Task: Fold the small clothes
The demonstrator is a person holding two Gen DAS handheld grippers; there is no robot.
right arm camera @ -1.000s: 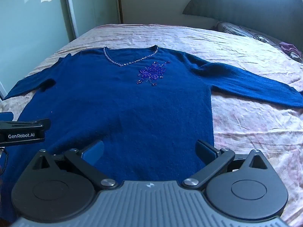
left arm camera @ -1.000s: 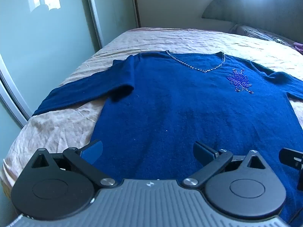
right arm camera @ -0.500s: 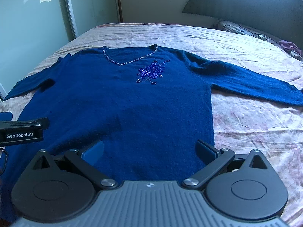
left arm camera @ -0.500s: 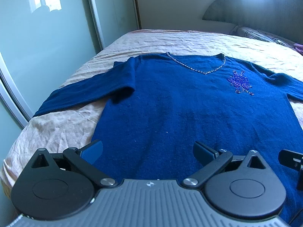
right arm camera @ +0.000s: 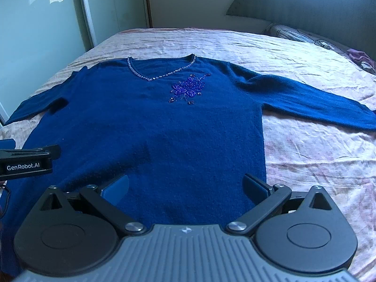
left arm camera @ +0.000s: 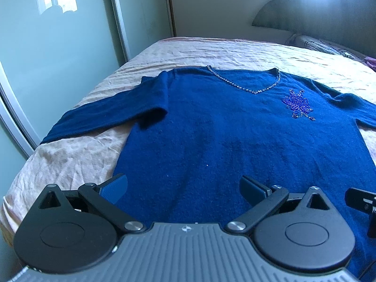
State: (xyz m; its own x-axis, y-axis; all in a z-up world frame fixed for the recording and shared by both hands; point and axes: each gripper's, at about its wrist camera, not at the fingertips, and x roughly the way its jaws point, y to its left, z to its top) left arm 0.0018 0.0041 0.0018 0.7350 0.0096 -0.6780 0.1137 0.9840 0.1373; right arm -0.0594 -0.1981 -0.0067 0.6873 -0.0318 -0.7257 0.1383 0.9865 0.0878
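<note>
While flat, sweater (right arm camera: 145,127) neckline away.

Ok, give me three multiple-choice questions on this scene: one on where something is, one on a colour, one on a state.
1. Where does the sweater lie?
A. On the bed
B. On a chair
C. On the floor

2. What colour is the sweater?
A. Red
B. Dark blue
C. White

3. How is the right gripper?
A. Shut on a sleeve
B. Open, holding nothing
C. Shut on the hem

Answers:
1 A, it is spread flat on the sheet.
2 B, the knit is dark blue throughout.
3 B, its jaws stand wide apart above the fabric.
</note>
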